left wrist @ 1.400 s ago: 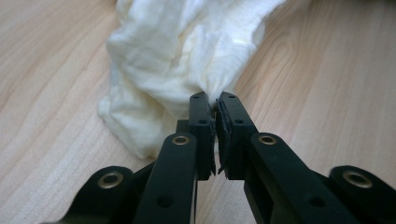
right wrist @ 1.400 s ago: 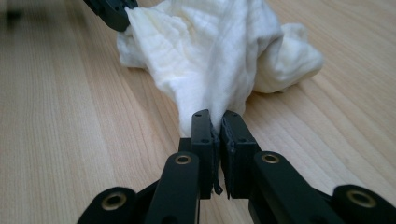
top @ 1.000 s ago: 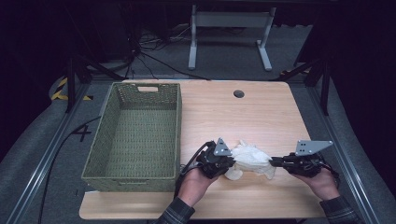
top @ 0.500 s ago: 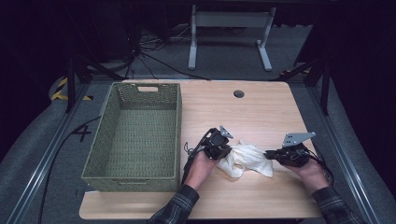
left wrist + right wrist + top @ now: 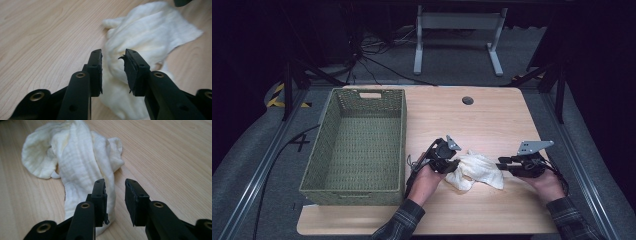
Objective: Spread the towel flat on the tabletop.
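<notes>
Lying crumpled on the surface (image 5: 492, 120), white cloth (image 5: 476, 170) sits between both tongs: left tongs (image 5: 113, 62) and right tongs (image 5: 115, 192) parted, empty, at its edges.

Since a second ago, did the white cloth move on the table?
Yes. The white cloth has slid toward the person's edge of the table, a bit farther from the round hole, and looks more spread out.
</notes>
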